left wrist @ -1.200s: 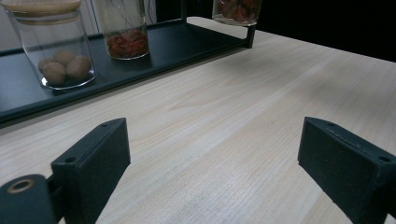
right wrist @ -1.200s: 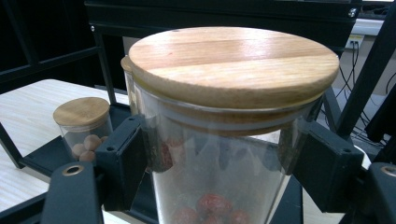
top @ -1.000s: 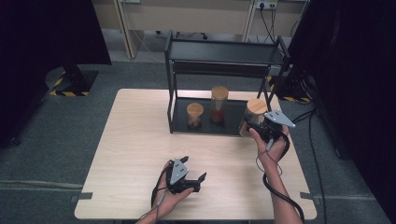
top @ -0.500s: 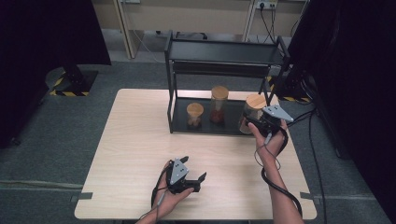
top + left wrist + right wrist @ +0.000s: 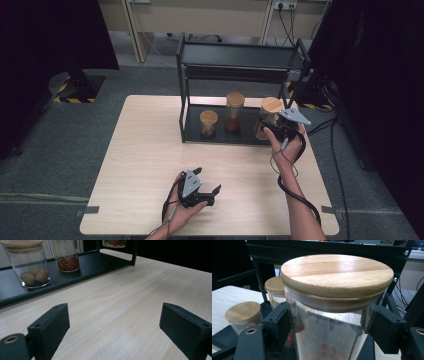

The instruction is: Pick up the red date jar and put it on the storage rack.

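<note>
Three glass jars with wooden lids are here: a short jar (image 5: 208, 122), a tall jar (image 5: 234, 111) and a wide jar (image 5: 268, 116). One black rack (image 5: 240, 62) stands on one table (image 5: 150, 150). Two grippers are in use, the left gripper (image 5: 206, 190) and the right gripper (image 5: 272, 125).

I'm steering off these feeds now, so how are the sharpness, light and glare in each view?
High view: soft and low on detail, dark at both sides, the table evenly lit. Left gripper view: wood grain crisp, the open left gripper a little soft up close. Right gripper view: the wooden lid is sharp, the jar glass hazy with reflections, right gripper shut on it, background dim.
</note>
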